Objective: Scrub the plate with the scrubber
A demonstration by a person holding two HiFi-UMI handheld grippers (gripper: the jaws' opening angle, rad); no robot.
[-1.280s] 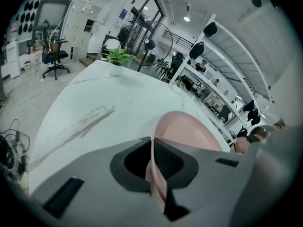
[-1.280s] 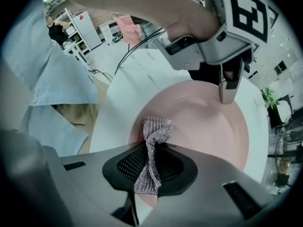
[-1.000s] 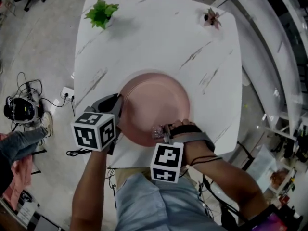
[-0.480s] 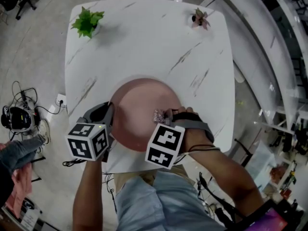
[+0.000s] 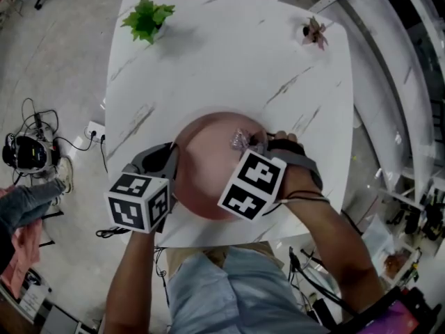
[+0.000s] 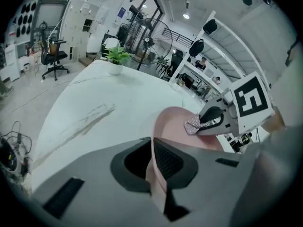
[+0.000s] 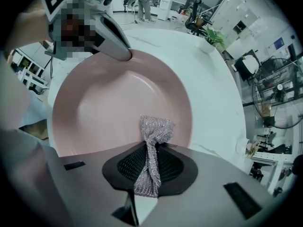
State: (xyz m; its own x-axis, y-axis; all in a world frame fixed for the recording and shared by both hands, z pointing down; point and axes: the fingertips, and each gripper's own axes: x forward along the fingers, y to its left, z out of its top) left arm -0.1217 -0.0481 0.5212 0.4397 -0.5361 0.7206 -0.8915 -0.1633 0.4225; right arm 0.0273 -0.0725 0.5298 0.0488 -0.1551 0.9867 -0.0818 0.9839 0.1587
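Note:
A large pink plate (image 5: 205,165) lies on the white marble table (image 5: 222,54) near its front edge. My left gripper (image 5: 170,160) is shut on the plate's left rim (image 6: 156,160). My right gripper (image 5: 252,142) is shut on a silvery mesh scrubber (image 5: 240,139), which rests on the plate's far right part. From the right gripper view the scrubber (image 7: 152,141) sticks out of the jaws over the plate's inside (image 7: 113,103). The left gripper view shows the right gripper (image 6: 208,122) with the scrubber (image 6: 193,125) over the plate.
A small green plant (image 5: 147,17) stands at the table's far left corner and a small pink-flowered pot (image 5: 314,30) at the far right. Cables and a headset (image 5: 28,152) lie on the floor to the left. Shelving runs along the right.
My right gripper has carried the scrubber from the plate's near right rim toward its far right part. The left gripper has kept its hold on the left rim.

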